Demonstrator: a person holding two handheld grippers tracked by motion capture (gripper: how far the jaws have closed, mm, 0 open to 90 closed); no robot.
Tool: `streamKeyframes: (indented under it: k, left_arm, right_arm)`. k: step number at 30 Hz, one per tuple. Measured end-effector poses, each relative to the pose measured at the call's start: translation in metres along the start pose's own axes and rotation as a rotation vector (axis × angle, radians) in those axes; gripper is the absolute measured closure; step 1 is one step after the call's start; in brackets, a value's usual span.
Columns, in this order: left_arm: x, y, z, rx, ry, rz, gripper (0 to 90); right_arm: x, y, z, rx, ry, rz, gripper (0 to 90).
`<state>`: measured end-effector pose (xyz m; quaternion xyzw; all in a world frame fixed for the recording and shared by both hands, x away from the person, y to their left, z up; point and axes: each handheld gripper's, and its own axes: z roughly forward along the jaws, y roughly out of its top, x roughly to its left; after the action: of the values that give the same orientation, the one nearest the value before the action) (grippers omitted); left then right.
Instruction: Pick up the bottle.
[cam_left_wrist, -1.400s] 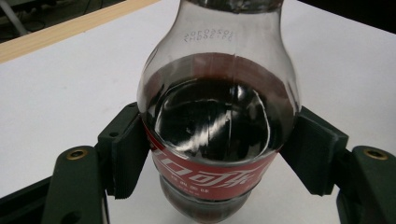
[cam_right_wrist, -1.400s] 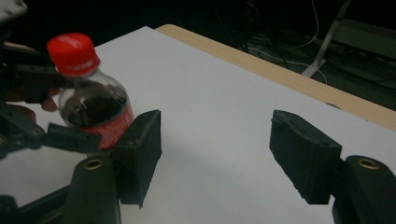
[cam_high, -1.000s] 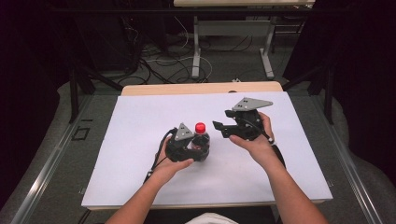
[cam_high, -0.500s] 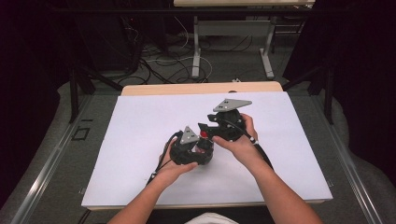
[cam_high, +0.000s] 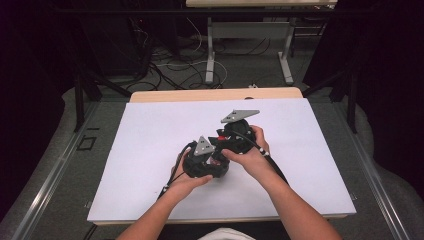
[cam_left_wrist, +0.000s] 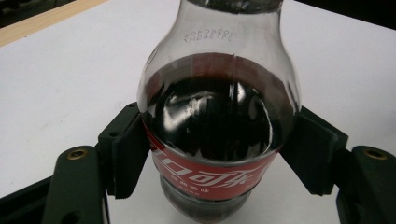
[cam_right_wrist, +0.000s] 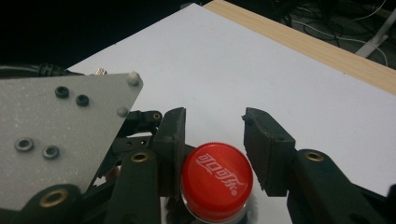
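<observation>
A cola bottle (cam_left_wrist: 217, 116) with dark drink and a red label stands on the white table sheet (cam_high: 150, 150). My left gripper (cam_left_wrist: 217, 156) is shut on its body at the label, one pad on each side. In the high view the left gripper (cam_high: 214, 161) sits at the middle of the sheet, and the right gripper (cam_high: 221, 141) comes in just above it from the right. The right gripper (cam_right_wrist: 215, 128) has just been closing, and its pads now press both sides of the red cap (cam_right_wrist: 217, 182). The left gripper's grey plate (cam_right_wrist: 51, 135) lies close by.
The table's wooden edge (cam_high: 215, 94) runs along the far side of the sheet. Beyond it are metal table legs (cam_high: 210, 50) and loose cables (cam_high: 170, 65) on the dark floor. Bare white sheet lies to the left and right of both hands.
My right gripper moved left and slightly down to the bottle top and closed on the red cap. The left gripper stayed put, holding the bottle.
</observation>
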<state>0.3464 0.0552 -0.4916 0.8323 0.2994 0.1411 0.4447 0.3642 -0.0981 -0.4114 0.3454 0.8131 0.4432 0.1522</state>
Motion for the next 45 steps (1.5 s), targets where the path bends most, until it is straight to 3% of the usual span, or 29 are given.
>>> streamKeyframes:
  k: [10,18,24,28,29,30,31,35,36,37,40,41,42,43,44,45]
  left_arm:
    - [0.000,0.000,-0.002,-0.004,-0.007,0.003,30.0]
    - [0.000,0.001,-0.004,0.000,-0.019,0.013,30.1]
    - [0.000,0.002,-0.005,-0.003,-0.037,0.018,30.1]
    - [0.000,0.003,-0.008,0.000,-0.076,0.021,30.1]
    - [-0.001,0.003,-0.008,-0.011,-0.074,0.024,30.1]
    - [-0.001,0.004,-0.011,0.006,-0.097,0.022,30.1]
    - [-0.001,0.004,-0.010,-0.019,-0.089,0.035,30.1]
    - [-0.002,0.006,-0.013,-0.007,-0.105,0.057,30.1]
    - [-0.003,0.005,-0.011,-0.023,-0.095,0.049,30.0]
    - [-0.002,0.006,-0.012,-0.021,-0.095,0.045,30.0]
    - [-0.001,0.006,-0.012,-0.020,-0.079,0.030,30.0]
    - [0.001,0.006,-0.013,-0.019,-0.073,0.029,30.0]
    - [0.001,0.006,-0.013,-0.029,-0.066,0.024,30.0]
    - [0.002,0.006,-0.013,-0.030,-0.057,0.018,30.0]
    - [0.003,0.006,-0.014,-0.032,-0.054,0.016,30.0]
    - [0.003,0.005,-0.014,-0.035,-0.050,0.003,30.0]
  right_arm:
    - [-0.001,0.000,-0.001,0.004,0.017,-0.009,61.2]
    - [-0.010,0.002,-0.003,0.020,0.112,-0.057,61.5]
    - [-0.020,0.005,-0.003,0.031,0.220,-0.141,61.5]
    - [-0.026,0.009,-0.004,0.055,0.314,-0.211,61.5]
    - [-0.028,0.011,-0.004,0.060,0.346,-0.235,61.5]
    - [-0.030,0.012,-0.004,0.060,0.374,-0.252,61.5]
    - [-0.032,0.014,-0.004,0.056,0.406,-0.283,61.5]
    - [-0.038,0.019,-0.004,0.070,0.532,-0.405,61.3]
    - [-0.038,0.020,-0.004,0.067,0.543,-0.416,61.1]
    - [-0.039,0.021,-0.004,0.084,0.550,-0.410,60.5]
    - [-0.036,0.022,-0.005,0.088,0.515,-0.296,45.7]
    - [-0.035,0.023,-0.007,0.091,0.486,-0.279,43.6]
    - [-0.028,0.023,-0.011,0.068,0.395,-0.222,42.2]
    - [-0.028,0.023,-0.011,0.068,0.395,-0.222,42.2]
    - [-0.022,0.024,-0.016,0.052,0.297,-0.176,42.2]
    - [-0.022,0.024,-0.016,0.052,0.297,-0.176,42.2]
